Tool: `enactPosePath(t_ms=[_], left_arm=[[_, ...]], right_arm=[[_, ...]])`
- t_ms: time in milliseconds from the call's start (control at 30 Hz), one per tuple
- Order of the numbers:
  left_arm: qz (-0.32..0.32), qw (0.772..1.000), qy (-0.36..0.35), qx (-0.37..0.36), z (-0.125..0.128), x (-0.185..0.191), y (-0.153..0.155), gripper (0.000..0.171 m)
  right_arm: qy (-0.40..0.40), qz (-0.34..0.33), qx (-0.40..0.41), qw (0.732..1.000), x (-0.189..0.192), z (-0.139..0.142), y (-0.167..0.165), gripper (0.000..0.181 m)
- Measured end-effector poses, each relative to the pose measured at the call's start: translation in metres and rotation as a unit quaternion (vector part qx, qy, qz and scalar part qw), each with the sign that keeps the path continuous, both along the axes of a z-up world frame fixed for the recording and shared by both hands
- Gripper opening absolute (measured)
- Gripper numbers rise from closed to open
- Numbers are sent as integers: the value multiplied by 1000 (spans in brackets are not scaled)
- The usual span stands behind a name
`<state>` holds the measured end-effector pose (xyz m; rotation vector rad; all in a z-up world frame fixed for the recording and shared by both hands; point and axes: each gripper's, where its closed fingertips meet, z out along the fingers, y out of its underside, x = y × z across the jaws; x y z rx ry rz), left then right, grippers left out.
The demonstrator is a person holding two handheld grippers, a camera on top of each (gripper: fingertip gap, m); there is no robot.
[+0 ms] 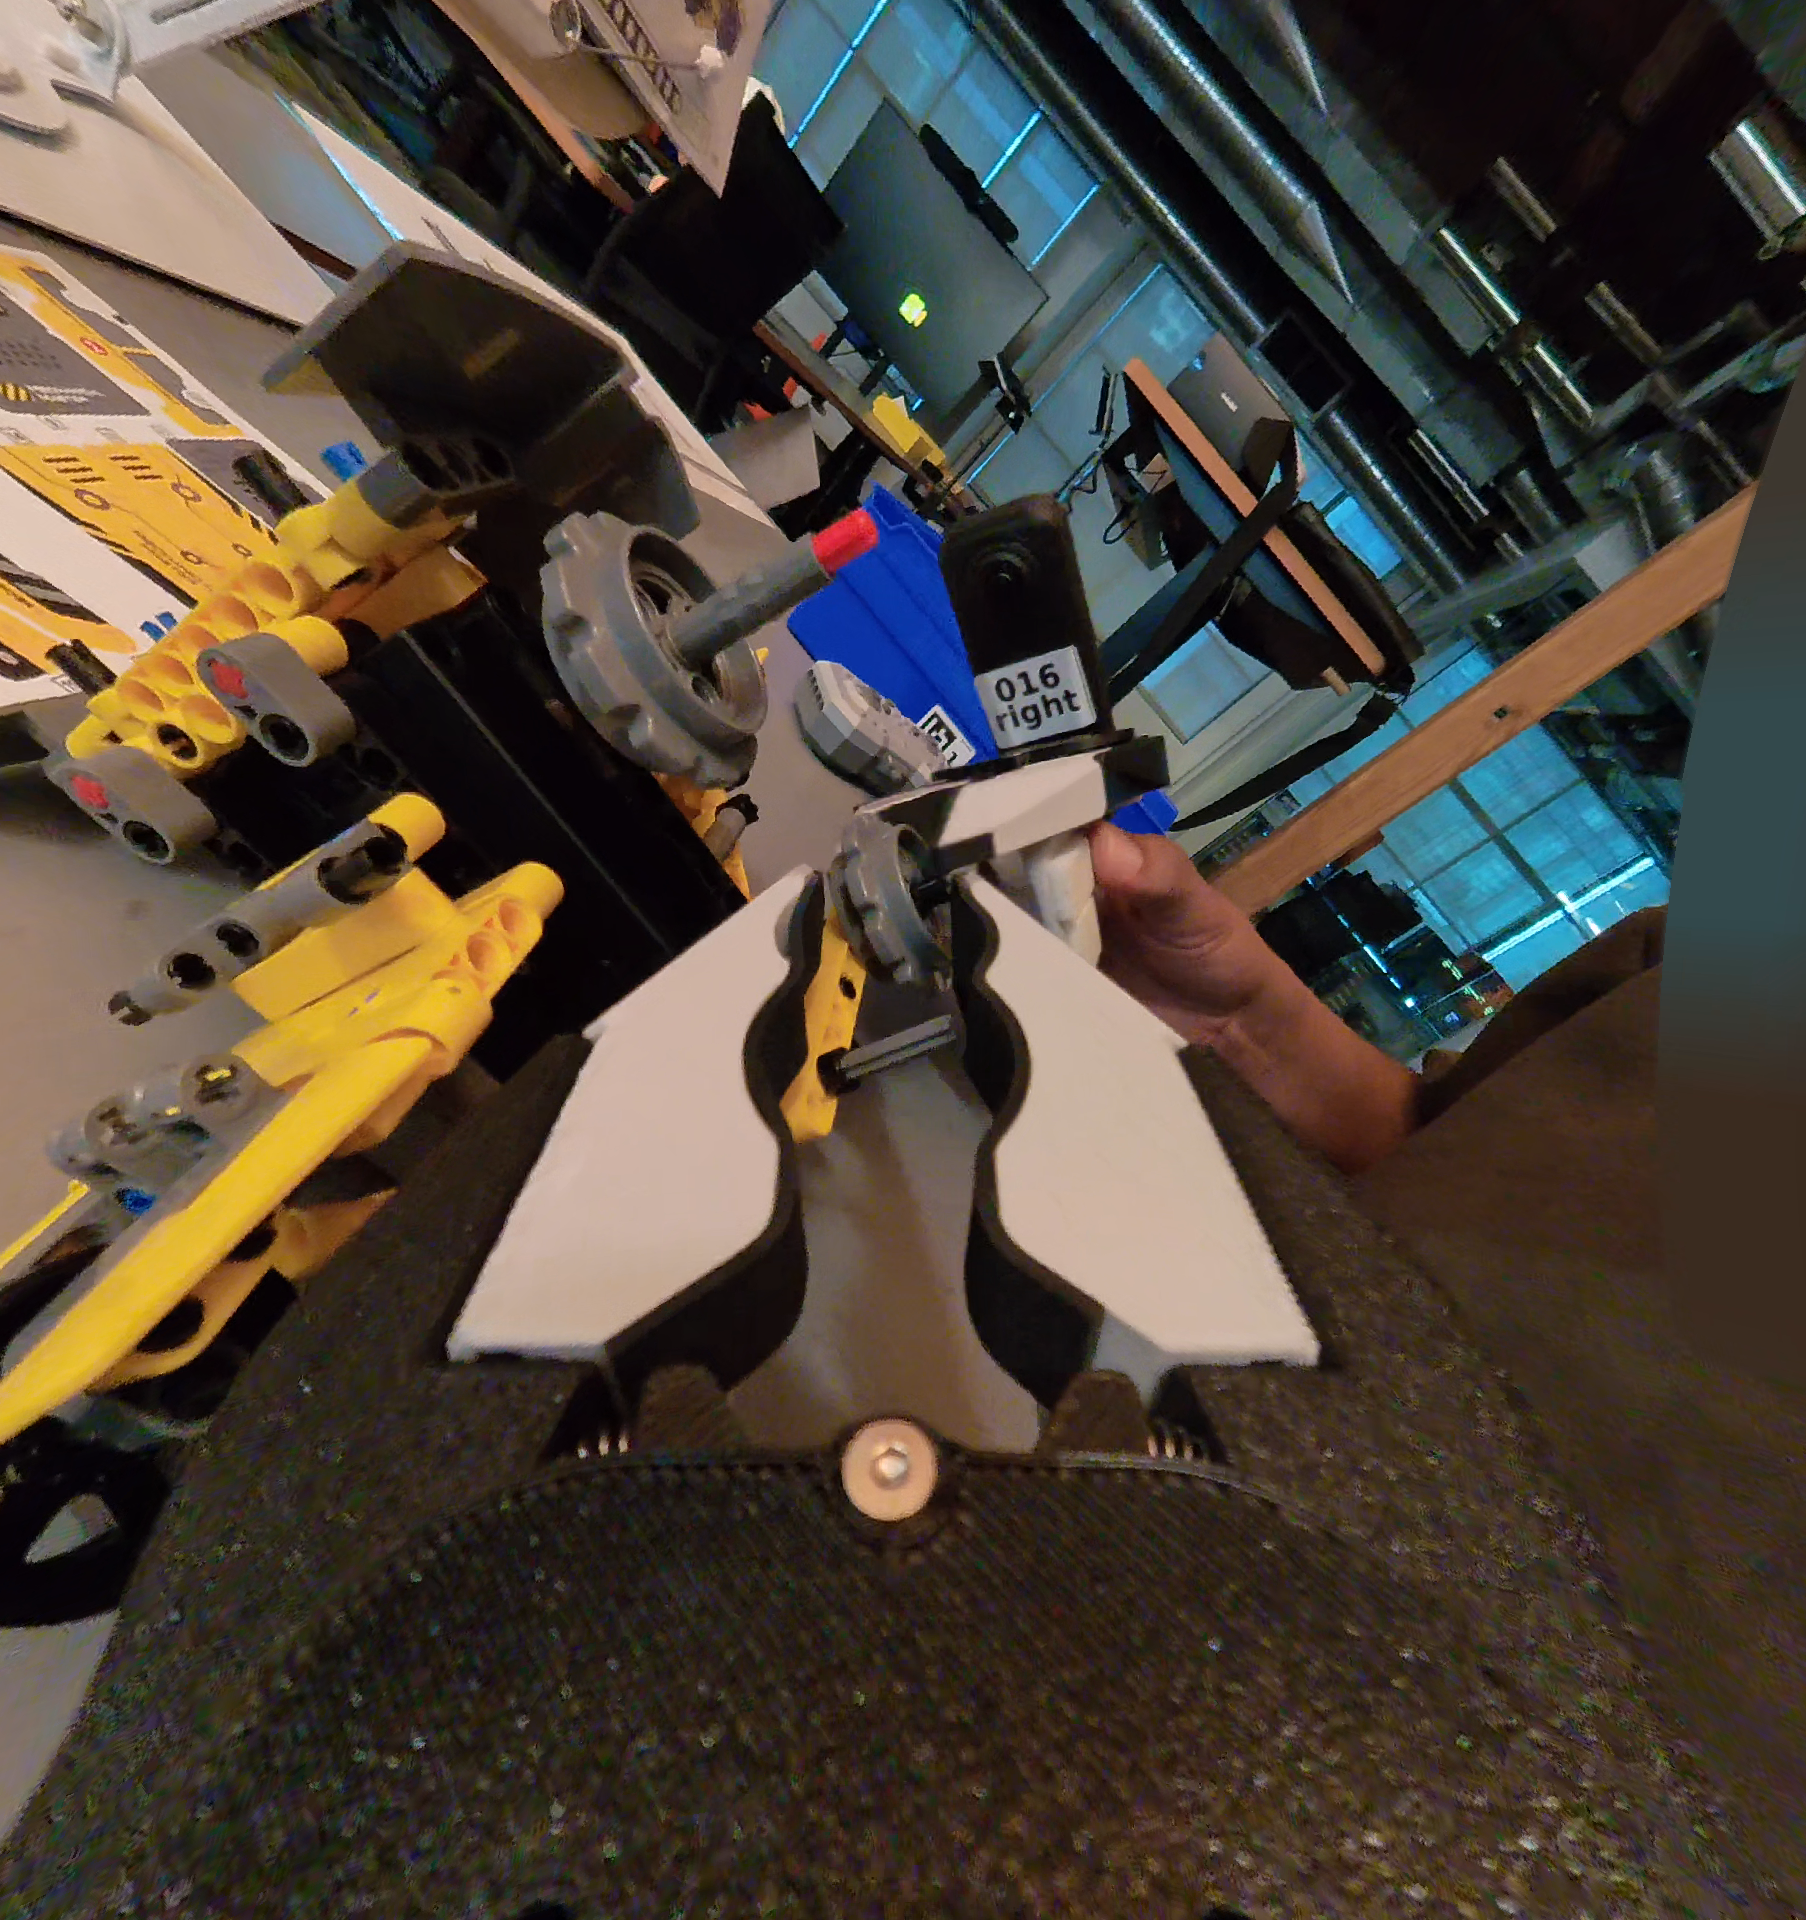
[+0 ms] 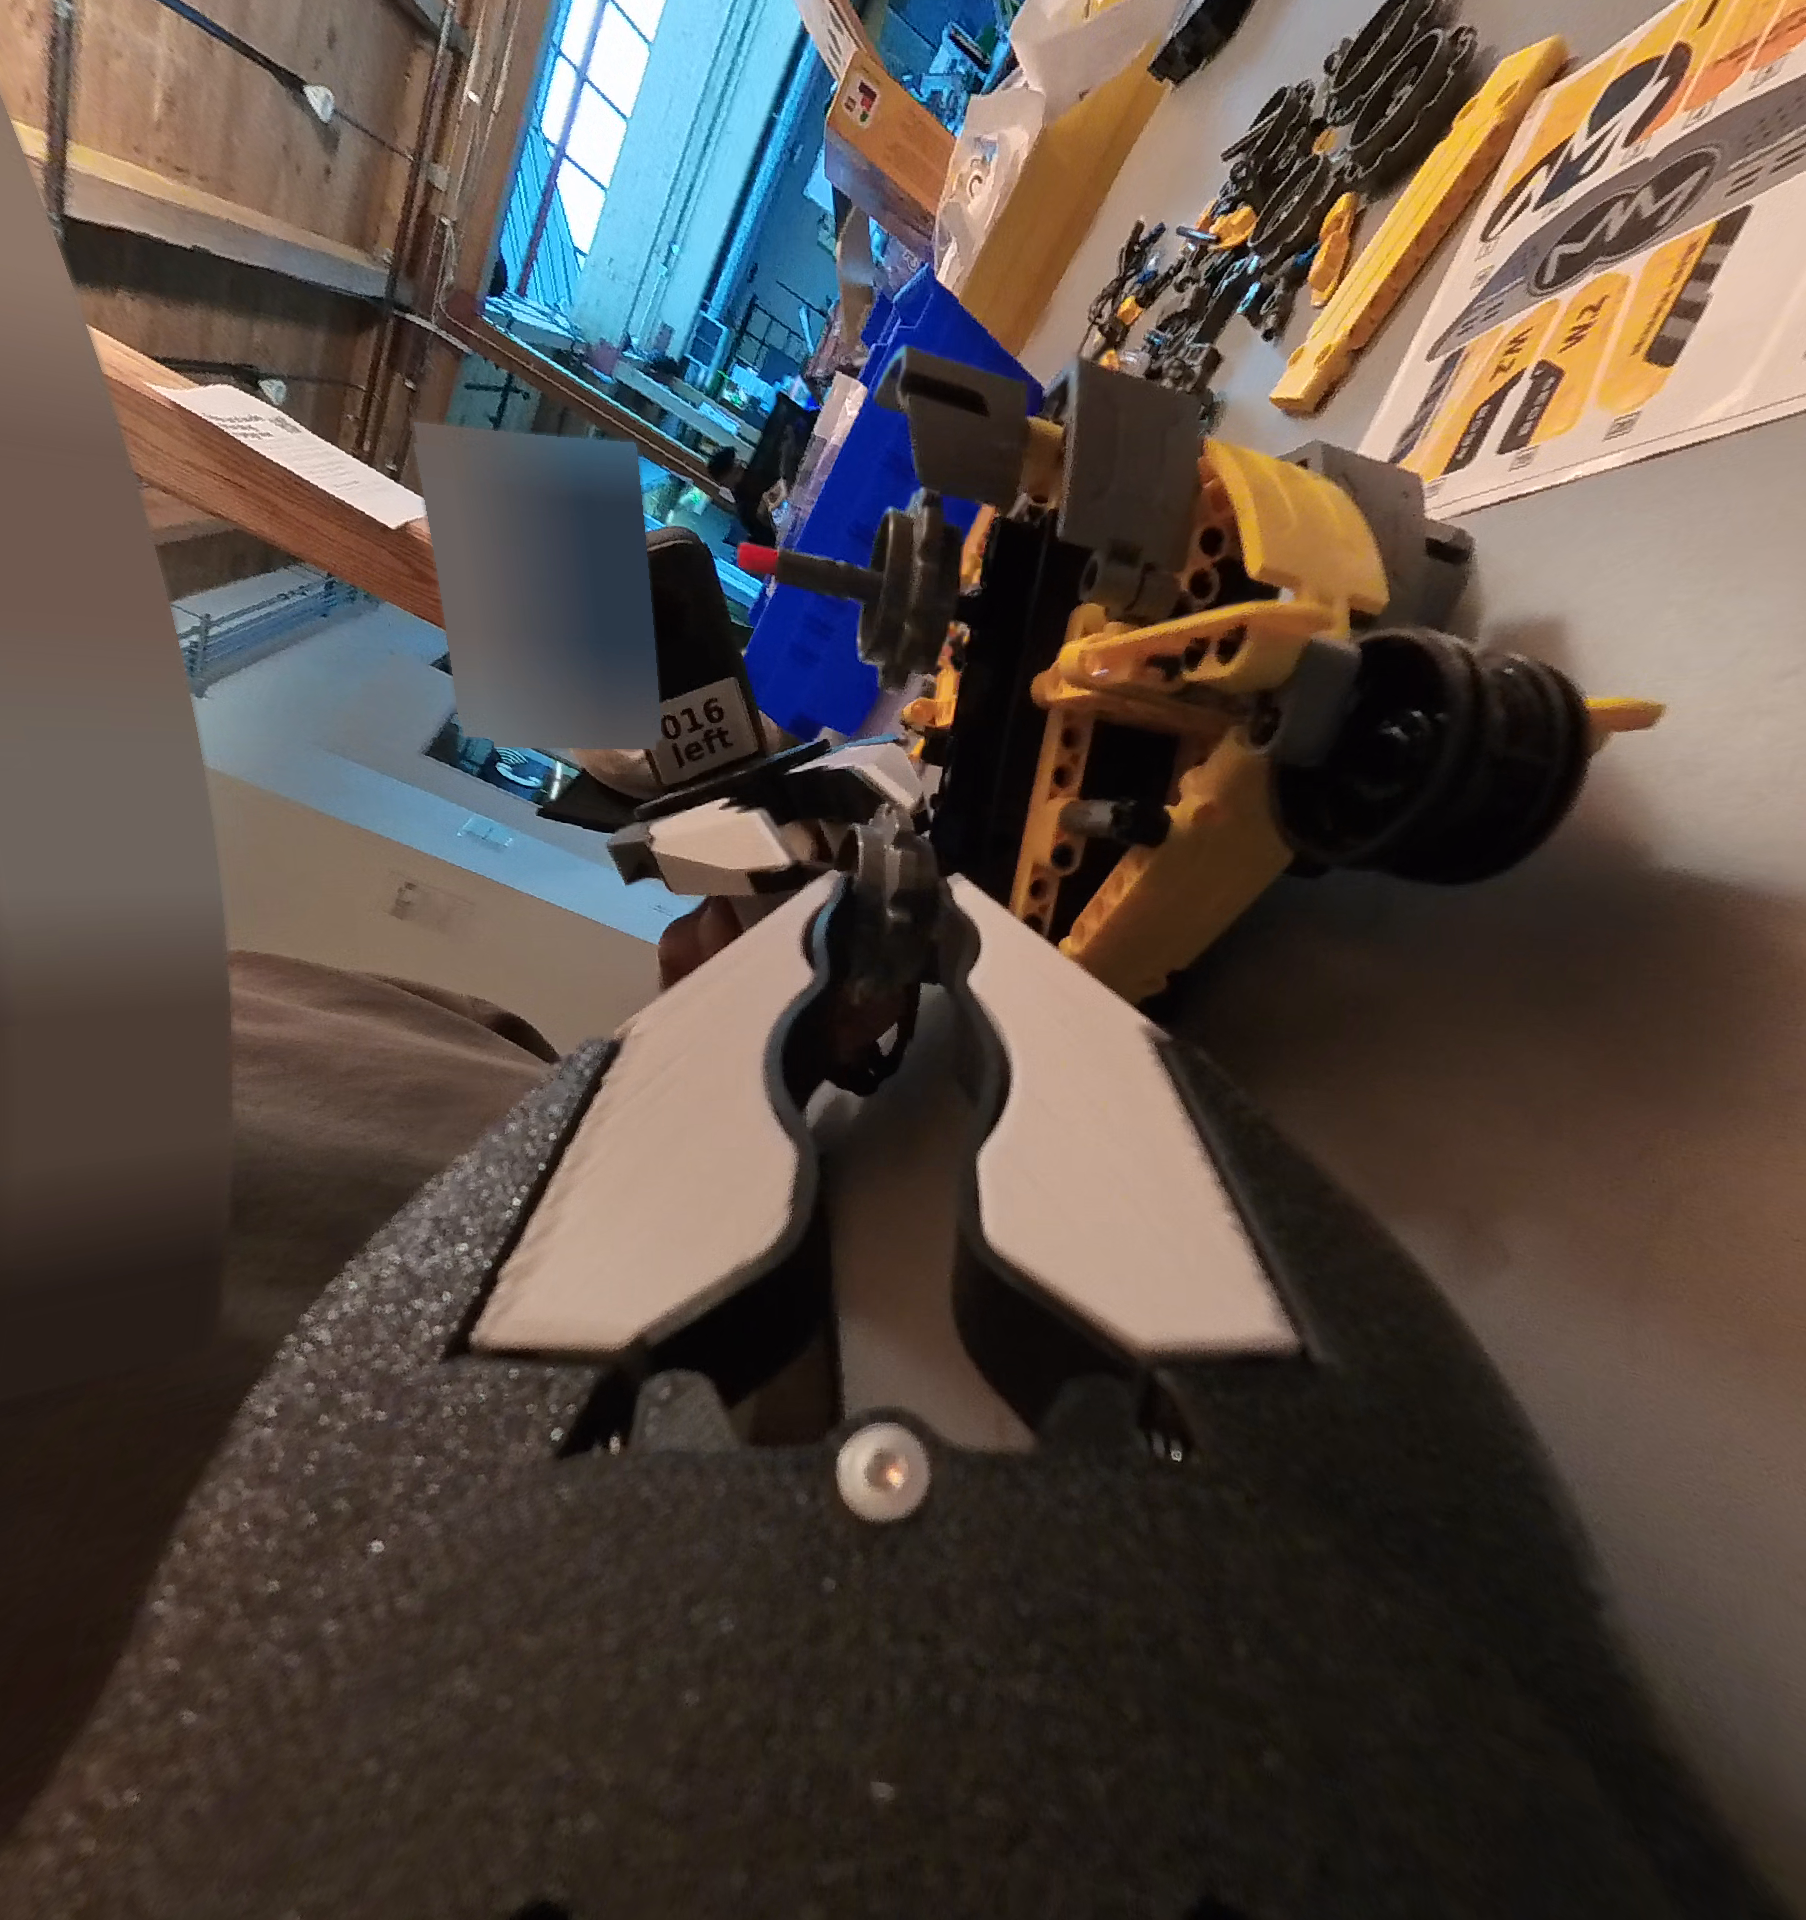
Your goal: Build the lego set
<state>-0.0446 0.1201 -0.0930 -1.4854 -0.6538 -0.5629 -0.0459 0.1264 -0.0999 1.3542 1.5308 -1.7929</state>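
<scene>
A small grey gear (image 1: 883, 904) sits on a black axle at the side of a yellow and black brick-built vehicle (image 1: 379, 935) that lies tipped on the grey table. My left gripper (image 1: 886, 899) is shut on this gear, with a yellow beam (image 1: 826, 1013) running along the inside of its left finger. My right gripper (image 2: 894, 894) closes on the same gear (image 2: 894, 878), seen edge-on. In the left wrist view the right gripper (image 1: 930, 842) meets the gear from the right. In the right wrist view the left gripper (image 2: 837, 821) meets it from the left.
A larger grey gear (image 1: 650, 644) on a red-tipped axle sticks out of the vehicle (image 2: 1138, 727) above. Blue bins (image 2: 847, 582) stand behind. Sticker sheets (image 2: 1605, 260), loose black gears (image 2: 1377, 94) and a long yellow beam (image 2: 1418, 218) lie on the table. A hand (image 1: 1190, 935) holds the right gripper. Left and right tips are no more than a few centimetres apart.
</scene>
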Motion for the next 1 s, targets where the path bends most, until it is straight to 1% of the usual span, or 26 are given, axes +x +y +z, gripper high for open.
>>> enactPosePath(t_ms=[100, 167, 367, 433, 533, 700, 833, 967, 1000], left_arm=[[2, 1000, -2, 3, 0, 0, 1, 23], [5, 1000, 2, -3, 0, 0, 1, 21], [10, 1000, 15, -20, -1, 0, 4, 23], [10, 1000, 14, -24, -2, 0, 4, 22], [12, 999, 19, -31, -2, 1, 4, 23], [11, 999, 16, -31, -2, 1, 3, 22], [10, 999, 14, -35, -4, 1, 4, 18], [3, 1000, 0, -21, -1, 3, 3, 25], [2, 1000, -4, -19, 0, 2, 3, 24]], right_arm=[[-11, 5, -32, 999, 1, 1, -1, 28], [-11, 2, -35, 999, 0, 0, -1, 23], [-6, 7, -31, 999, 0, 1, -2, 22], [-8, 5, -31, 999, 0, 0, -1, 24], [-10, 10, -38, 999, 1, 0, -3, 32], [-8, 10, -39, 999, 2, 0, -3, 31], [-20, 9, -68, 997, 2, 0, -1, 32], [-19, 14, -93, 995, 3, 1, 0, 33], [-17, 16, -98, 995, 3, 2, 0, 32]])
